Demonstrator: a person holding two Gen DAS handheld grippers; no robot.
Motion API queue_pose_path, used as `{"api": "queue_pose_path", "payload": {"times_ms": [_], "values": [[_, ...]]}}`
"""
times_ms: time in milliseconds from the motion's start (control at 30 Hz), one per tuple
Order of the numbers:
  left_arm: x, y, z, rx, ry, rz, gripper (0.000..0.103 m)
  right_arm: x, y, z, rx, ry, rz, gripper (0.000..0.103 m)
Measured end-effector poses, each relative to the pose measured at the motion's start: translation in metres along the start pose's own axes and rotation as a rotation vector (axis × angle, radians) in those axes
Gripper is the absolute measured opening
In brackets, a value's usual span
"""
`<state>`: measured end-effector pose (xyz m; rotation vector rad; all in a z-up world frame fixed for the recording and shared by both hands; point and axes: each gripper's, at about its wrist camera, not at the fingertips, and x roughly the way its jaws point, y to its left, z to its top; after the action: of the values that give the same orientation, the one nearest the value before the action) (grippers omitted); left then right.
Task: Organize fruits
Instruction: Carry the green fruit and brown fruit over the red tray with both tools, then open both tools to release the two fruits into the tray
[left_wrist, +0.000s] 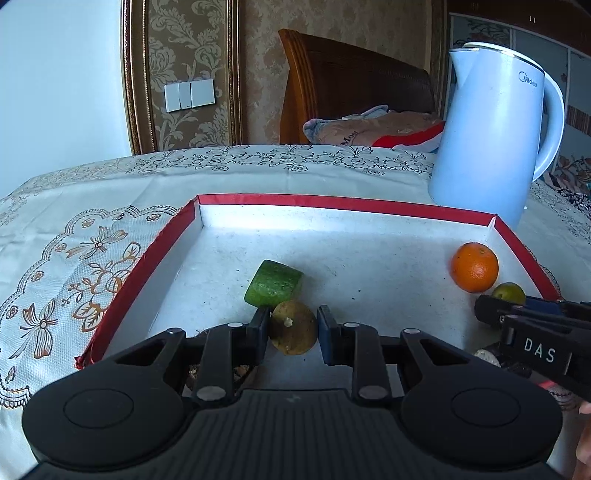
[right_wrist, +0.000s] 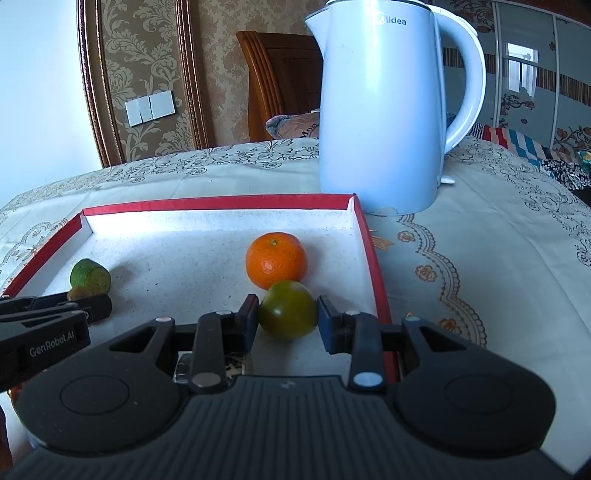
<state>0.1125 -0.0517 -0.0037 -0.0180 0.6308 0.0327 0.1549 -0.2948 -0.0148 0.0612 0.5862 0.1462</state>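
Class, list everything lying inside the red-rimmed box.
Inside the red-rimmed box: an orange, a green fruit, a cucumber piece and a brownish fruit. The grippers hide the near floor.

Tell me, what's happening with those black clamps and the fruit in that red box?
A person holds a two-finger tool in each hand, sorting fruit in the red-rimmed tray. The left tool brackets a brownish-green fruit beside a green cucumber piece. The right tool brackets a dark green fruit in front of an orange. Whether either is gripping is unclear. A white kettle stands behind.

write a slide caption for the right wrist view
Right gripper grips a green tomato beside a round orange tangerine in a red-rimmed tray.
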Motion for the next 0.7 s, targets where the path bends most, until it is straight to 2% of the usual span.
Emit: {"api": "queue_pose_path", "payload": {"times_ms": [300, 700], "values": [[0.0112, 0.0027, 0.005, 0.01, -0.013, 0.028, 0.027, 0.003, 0.0018, 0.0011, -0.006, 0.002, -0.012, 0.032], [0.0074, 0.0059, 0.0028, 0.007, -0.022, 0.014, 0.027, 0.0038, 0.0018, 0.0011, -0.008, -0.005, -0.014, 0.033]]}}
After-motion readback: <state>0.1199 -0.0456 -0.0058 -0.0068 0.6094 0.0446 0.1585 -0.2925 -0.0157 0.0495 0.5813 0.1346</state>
